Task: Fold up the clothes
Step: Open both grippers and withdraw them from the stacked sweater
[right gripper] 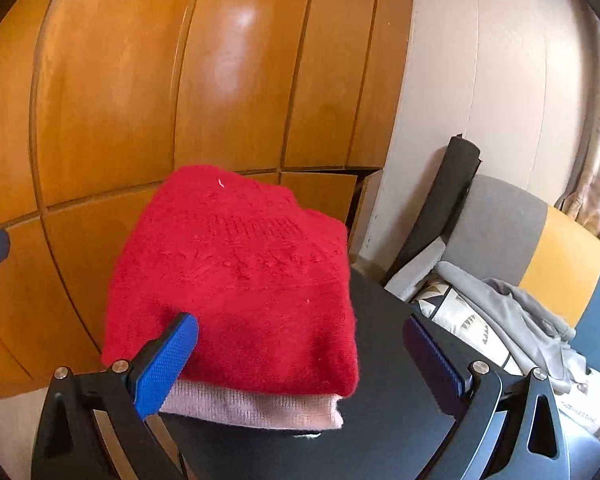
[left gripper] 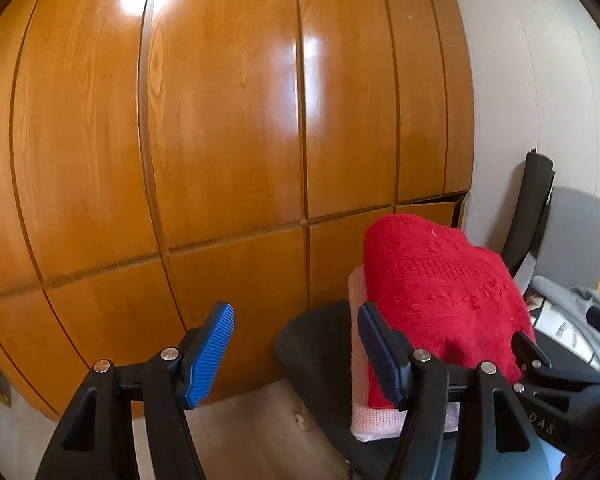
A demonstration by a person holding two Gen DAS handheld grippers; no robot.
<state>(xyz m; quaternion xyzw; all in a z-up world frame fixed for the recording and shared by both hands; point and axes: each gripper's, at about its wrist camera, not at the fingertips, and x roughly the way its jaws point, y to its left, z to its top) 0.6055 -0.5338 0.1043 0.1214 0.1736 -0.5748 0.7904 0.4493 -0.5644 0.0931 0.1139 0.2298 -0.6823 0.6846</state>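
Red knit sweater (right gripper: 236,280), folded, atop pink knit (right gripper: 256,408)

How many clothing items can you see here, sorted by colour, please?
Red: 1, the folded red sweater, top of the stack
Pink: 1, the folded pink knit, under the red one
Grey: 1, the unfolded grey garment, lying loose on the chair beside the stack
Total: 3
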